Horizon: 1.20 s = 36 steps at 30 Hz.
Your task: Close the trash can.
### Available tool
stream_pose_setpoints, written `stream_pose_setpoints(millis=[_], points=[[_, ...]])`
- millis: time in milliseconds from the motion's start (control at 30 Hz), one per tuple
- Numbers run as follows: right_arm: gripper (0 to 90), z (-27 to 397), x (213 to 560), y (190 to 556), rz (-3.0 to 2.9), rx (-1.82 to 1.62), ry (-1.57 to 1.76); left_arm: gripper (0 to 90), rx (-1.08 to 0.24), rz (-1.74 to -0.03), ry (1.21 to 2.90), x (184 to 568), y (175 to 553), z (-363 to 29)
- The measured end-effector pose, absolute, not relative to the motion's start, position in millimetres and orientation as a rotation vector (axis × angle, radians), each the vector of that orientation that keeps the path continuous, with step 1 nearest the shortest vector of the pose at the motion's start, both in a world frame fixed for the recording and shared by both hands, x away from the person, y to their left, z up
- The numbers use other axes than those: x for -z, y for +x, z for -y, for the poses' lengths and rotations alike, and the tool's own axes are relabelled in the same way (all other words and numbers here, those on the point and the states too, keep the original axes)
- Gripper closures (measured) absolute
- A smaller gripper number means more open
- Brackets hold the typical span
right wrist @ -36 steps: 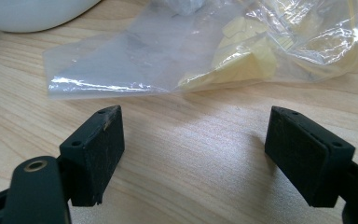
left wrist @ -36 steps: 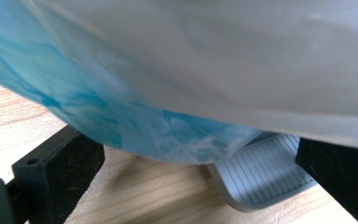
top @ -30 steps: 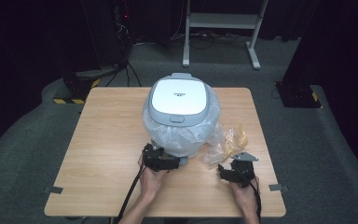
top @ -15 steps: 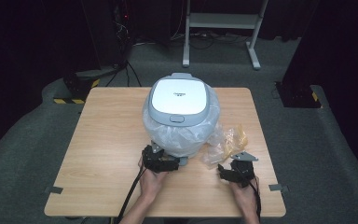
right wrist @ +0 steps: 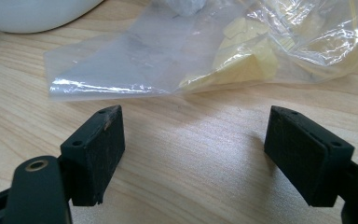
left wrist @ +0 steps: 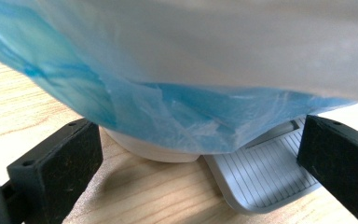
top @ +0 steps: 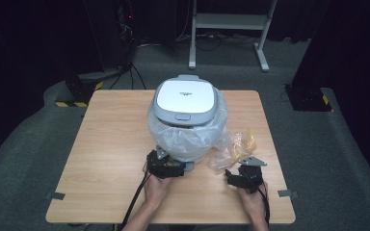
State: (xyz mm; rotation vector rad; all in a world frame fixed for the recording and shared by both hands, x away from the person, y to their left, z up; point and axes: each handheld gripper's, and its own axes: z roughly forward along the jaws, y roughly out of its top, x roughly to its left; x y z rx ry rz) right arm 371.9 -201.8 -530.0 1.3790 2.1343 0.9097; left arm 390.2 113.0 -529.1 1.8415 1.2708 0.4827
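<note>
A white bin (top: 187,113) with a grey lid stands mid-table, and a thin plastic liner (top: 188,139) hangs over its sides. My left gripper (top: 183,168) sits open at the bin's near base. In the left gripper view the bluish liner (left wrist: 168,102) droops between my wide-set jaws, above the bin's grey ribbed pedal (left wrist: 265,172). My right gripper (top: 231,174) rests open on the wood to the right. In the right gripper view a clear bag (right wrist: 191,60) holding pale yellow pieces lies just beyond its jaws, untouched.
The wooden table (top: 111,144) has bare room at the left and along the front edge. The clear bag (top: 233,147) lies against the bin's right side. Dark floor, cables and a metal stand (top: 231,29) lie beyond the table.
</note>
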Motion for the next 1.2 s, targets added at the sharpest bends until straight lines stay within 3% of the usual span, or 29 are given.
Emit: stream_pose_setpoints(millis=[200, 467, 1200], points=[[20.1, 202, 530, 372, -2.140, -0.911, 1.375, 0.3, -0.481, -1.234, 1.958, 527, 390, -118], [19.1, 202, 530, 372, -2.149, -0.914, 1.369, 0.3, -0.495, -1.269, 1.879, 529, 391, -113], [22.7, 213, 511, 346, -2.102, -1.064, 1.319, 0.5, -0.512, -1.261, 1.943, 529, 392, -112]])
